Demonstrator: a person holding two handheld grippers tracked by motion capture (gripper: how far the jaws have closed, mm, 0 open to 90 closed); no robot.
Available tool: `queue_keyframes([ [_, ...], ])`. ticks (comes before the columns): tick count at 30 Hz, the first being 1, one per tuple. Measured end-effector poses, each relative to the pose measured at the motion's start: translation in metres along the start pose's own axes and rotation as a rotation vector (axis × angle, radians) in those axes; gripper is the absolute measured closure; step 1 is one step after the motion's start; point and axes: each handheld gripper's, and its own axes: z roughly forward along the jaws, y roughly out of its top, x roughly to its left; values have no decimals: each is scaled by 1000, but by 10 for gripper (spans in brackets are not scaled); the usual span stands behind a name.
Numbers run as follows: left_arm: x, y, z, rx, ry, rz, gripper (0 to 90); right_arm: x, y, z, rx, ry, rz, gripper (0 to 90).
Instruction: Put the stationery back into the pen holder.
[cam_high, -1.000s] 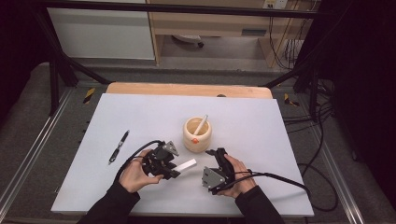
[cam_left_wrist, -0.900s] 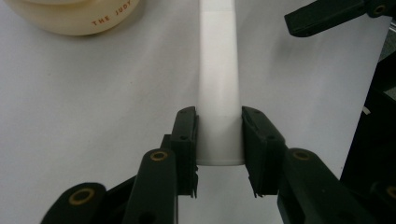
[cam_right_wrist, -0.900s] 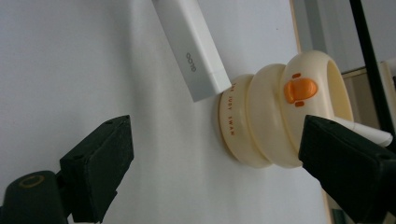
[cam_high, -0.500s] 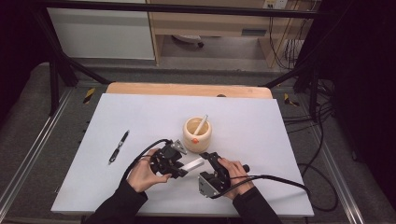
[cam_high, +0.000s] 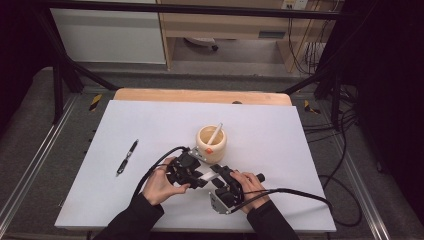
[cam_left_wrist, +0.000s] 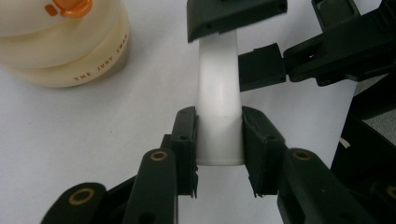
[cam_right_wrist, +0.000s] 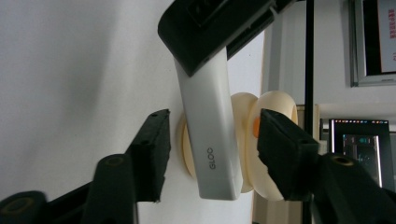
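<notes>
White plastic glue stick (cam_left_wrist: 219, 100), marked GLOO on its side, held just above the white tabletop (cam_high: 150, 125) between both grippers, near the front edge and just in front of the cream ceramic pot (cam_high: 211, 143); clamped at one end by the left gripper (cam_high: 201, 176), pads pressed flat on both sides of the tube in the left gripper view; other end reaching into the gap of the right gripper (cam_high: 216, 172); seen in the right gripper view (cam_right_wrist: 208, 154) standing between the two black jaws, gap on either side, nearer the right-hand pad than the left-hand one, neither pad pressing on it; jaws of the right gripper just been closing around the tube, not yet on it. Free end of the tube roughly level with the right gripper's pads (cam_right_wrist: 152, 149); far end gripped by the other tool at the top of that view. Behind the tube, the cream pot with an orange mark, lettered THE JUDY on its side; white stick (cam_high: 215, 134) leaning in it. Black pen (cam_high: 127, 157) lying well apart on the left of the table.
</notes>
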Motion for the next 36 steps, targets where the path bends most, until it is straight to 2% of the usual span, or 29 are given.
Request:
queue_keyframes([
  [5,-1,2,1,-5,-1,-4,670,0,1,-2,-32,-19,-46,574],
  [12,1,1,-1,-15,-6,-22,670,3,1,-3,-34,-31,-93,659],
  [21,2,1,-3,-27,-15,-17,667,5,1,-4,-37,-48,-155,692],
  [24,1,0,-3,-36,-9,-4,664,5,1,-5,-38,-47,-153,697],
  [30,-1,-1,-5,-43,18,36,642,2,1,-4,-38,-27,-117,700],
  [36,-1,-6,-10,-64,50,67,537,0,-1,-4,-12,-5,-72,702],
])
